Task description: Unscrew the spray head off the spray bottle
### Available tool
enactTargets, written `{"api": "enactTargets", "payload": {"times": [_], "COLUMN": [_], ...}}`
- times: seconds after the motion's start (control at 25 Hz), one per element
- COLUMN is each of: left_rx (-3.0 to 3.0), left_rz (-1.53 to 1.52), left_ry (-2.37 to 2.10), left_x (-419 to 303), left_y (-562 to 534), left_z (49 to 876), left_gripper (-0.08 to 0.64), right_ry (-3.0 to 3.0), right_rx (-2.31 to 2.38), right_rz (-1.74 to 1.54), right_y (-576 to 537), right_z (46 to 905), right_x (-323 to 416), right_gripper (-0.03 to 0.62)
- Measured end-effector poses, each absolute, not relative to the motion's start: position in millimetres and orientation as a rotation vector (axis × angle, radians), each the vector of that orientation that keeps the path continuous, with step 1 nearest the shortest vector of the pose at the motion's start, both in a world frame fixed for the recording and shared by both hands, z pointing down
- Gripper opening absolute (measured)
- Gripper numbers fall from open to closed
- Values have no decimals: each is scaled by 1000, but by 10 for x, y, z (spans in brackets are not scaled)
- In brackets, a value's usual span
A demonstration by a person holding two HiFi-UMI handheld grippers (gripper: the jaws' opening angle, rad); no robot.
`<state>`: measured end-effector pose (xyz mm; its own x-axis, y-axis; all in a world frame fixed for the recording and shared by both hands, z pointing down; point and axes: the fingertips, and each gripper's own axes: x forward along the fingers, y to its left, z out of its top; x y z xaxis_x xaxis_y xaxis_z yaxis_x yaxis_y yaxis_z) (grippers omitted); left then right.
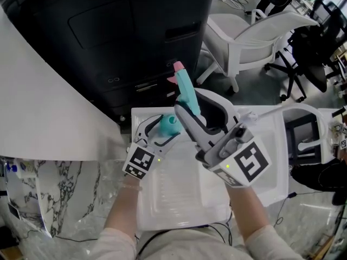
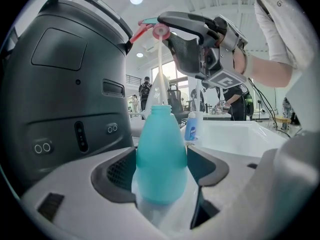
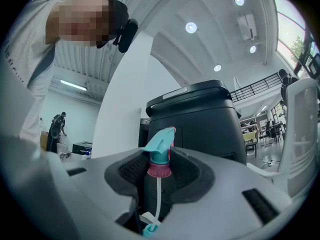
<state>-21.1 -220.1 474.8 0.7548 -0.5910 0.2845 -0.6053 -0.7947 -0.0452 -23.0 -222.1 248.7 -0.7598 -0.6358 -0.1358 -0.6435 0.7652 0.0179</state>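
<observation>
The teal spray bottle (image 2: 160, 156) stands upright between the pads of my left gripper (image 2: 160, 171), which is shut on its body; its neck (image 2: 161, 108) is bare. In the head view the bottle (image 1: 169, 124) shows in my left gripper (image 1: 164, 130). My right gripper (image 1: 188, 111) is shut on the teal spray head (image 1: 186, 90) with a pink nozzle, held above the bottle. In the right gripper view the pads of my right gripper (image 3: 159, 168) clamp the spray head (image 3: 161, 146) at its pink collar (image 3: 158, 170). The white dip tube (image 3: 158, 199) hangs down into the bottle neck (image 3: 149, 229).
A large black machine (image 1: 135, 37) stands just behind the bottle. Under my hands lies a white tray (image 1: 179, 205). A white chair (image 1: 249, 37) and a black office chair (image 1: 309, 53) stand at the back right. A small blue-labelled bottle (image 2: 191, 127) stands behind.
</observation>
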Motion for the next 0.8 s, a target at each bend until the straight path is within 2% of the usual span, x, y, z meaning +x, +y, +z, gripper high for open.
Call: {"api": "enactTargets", "payload": {"times": [0.44,0.64,0.8], "left_rx": [2916,2908,2909], "left_rz": [482,445,437], "left_ry": [-1013,-1068,-1089], "left_x": [-225,-282,-312], "left_y": [-2175,-2180,-2112], "left_z": [4772,4694,4604], "left_gripper": [316,351,353], "right_ry": [2810,2823,2826], "right_rx": [-1058,-1076,-1104], "right_rz": [118,74,59], "right_y": [-2128,-2072,-2011], "right_z": [2378,2505,2569], "right_x": [-87,-13,76], "right_gripper": [133,133,133]}}
